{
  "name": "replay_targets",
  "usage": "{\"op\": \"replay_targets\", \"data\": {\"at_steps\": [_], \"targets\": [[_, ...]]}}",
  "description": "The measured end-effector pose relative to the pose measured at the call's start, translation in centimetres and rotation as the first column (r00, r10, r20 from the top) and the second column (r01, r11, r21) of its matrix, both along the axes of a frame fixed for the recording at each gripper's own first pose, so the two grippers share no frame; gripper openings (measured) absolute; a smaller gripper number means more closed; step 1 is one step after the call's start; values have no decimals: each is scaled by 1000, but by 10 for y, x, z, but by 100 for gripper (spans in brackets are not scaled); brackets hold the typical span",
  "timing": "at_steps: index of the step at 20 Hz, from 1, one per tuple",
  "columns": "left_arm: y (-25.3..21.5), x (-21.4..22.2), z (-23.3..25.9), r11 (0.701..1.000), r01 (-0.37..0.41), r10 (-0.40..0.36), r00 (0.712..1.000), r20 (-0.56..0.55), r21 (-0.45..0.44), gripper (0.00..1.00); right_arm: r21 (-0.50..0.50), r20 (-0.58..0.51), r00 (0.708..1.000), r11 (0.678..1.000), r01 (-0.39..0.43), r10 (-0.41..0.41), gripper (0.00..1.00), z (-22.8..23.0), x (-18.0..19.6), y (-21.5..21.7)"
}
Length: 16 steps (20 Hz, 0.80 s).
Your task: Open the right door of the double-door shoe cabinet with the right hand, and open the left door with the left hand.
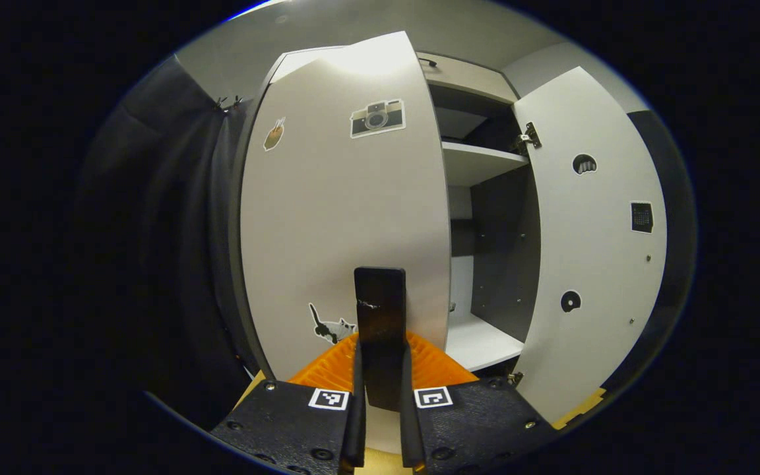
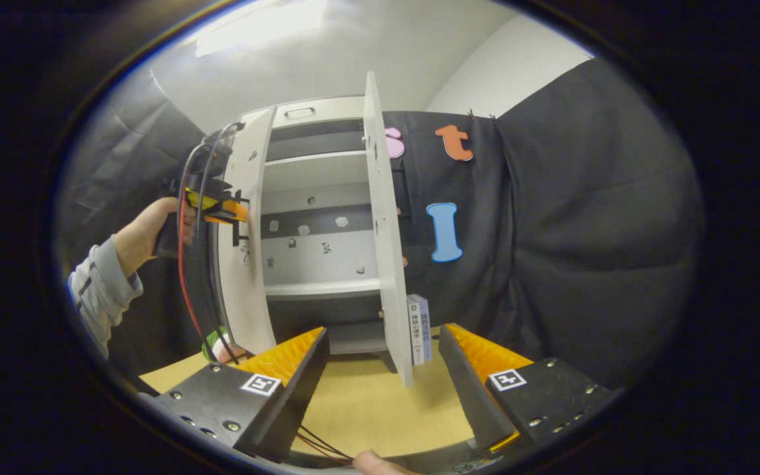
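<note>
Risk judged: handle could slip from left hand-held gripper if pull angle drifts off door's swing arc; left door would then be left half-open.

Left hand-held gripper seen clamped on dark handle at left door's free edge. Right hand-held gripper seen spread wide, nothing held, above bench.

Right door seen swung fully out, edge-on. Shoe cabinet pale, shelves bare; stickers noted on left door. Books stood just beside right door.

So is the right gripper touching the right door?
Apart. In the right gripper view the right gripper's open fingers flank the right door's edge, with table visible in each gap.
</note>
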<state>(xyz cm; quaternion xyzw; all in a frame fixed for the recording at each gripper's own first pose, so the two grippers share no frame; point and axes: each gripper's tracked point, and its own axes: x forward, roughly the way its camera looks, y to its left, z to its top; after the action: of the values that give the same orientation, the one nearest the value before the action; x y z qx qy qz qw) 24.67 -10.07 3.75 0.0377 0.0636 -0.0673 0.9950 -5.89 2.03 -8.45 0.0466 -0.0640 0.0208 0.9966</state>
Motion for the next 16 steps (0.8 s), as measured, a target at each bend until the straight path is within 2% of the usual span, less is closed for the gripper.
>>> {"op": "replay_targets", "data": {"at_steps": [1, 2, 10, 16], "targets": [[2, -2, 1, 1000, 2, -2, 1000, 2, 4, 22, -1, -2, 1000, 1000, 2, -2, 94, 0, 0, -1], [4, -3, 0, 1000, 2, -2, 1000, 1, 9, 22, -1, -3, 1000, 1000, 3, -3, 98, 0, 1, 0], [24, -13, 5, 999, -18, 17, 1000, 14, 36, 21, 2, -16, 1000, 1000, 9, -9, 98, -4, 5, 3], [31, -19, 5, 1000, -24, 24, 1000, 9, 18, 17, -18, -22, 1000, 1000, 7, -7, 99, -7, 7, 12]]}}
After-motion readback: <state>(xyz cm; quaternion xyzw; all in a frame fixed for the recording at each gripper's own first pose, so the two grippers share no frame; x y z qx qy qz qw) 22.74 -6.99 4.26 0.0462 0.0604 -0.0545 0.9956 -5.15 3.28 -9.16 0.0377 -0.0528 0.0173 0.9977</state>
